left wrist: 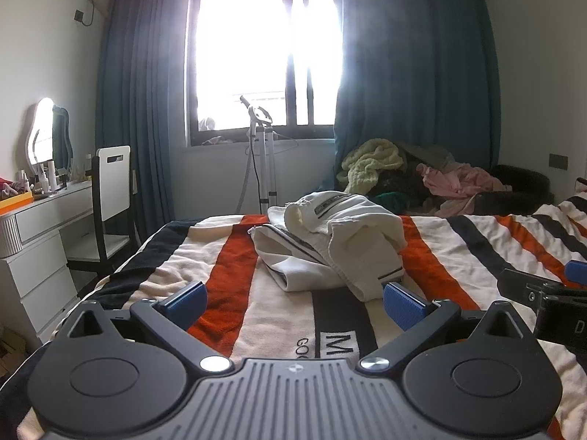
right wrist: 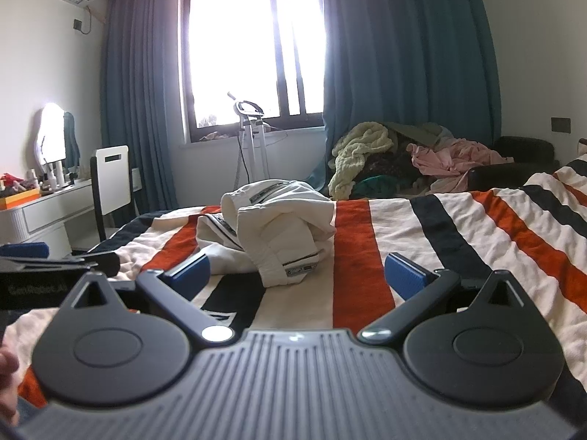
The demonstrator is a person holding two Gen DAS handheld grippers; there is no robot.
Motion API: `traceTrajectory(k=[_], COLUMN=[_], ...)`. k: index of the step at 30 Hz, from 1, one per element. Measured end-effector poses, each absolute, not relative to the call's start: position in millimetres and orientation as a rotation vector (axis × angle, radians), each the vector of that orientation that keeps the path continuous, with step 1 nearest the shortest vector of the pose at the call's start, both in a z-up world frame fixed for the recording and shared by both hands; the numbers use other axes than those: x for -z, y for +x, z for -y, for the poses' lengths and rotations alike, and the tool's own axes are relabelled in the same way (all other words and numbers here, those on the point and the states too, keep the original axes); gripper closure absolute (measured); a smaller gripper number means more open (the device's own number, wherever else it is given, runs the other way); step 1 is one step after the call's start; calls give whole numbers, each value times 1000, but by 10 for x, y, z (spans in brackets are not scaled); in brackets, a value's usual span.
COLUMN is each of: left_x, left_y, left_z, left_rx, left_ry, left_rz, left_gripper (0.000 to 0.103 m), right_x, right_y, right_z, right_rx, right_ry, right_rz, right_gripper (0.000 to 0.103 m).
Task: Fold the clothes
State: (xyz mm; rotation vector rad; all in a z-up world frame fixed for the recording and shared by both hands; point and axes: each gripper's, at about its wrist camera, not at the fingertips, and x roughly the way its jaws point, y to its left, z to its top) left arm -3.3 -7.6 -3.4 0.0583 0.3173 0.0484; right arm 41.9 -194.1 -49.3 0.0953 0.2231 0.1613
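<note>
The left gripper and right gripper had their fingers spread wide and empty, with the crumpled white garment just ahead on the striped bed, so a shallow pinch risked catching several bunched layers together.

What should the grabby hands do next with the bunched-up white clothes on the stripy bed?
Probably move both forward to it. The white garment lies crumpled on the striped blanket; the left gripper and right gripper are open, holding nothing, short of it. Its nearest hem looks easiest to grab.
</note>
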Motion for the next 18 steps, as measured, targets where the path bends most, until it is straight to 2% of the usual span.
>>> traceTrajectory(k=[18], left_x=[46], left_y=[-51], left_z=[67], left_rx=[-36], left_ry=[39], left_rz=[-300], left_gripper=[0], right_x=[485], right_y=[438], right_z=[1933], right_rx=[-175], right_ry=[86], right_rz=[-246], right_gripper=[0])
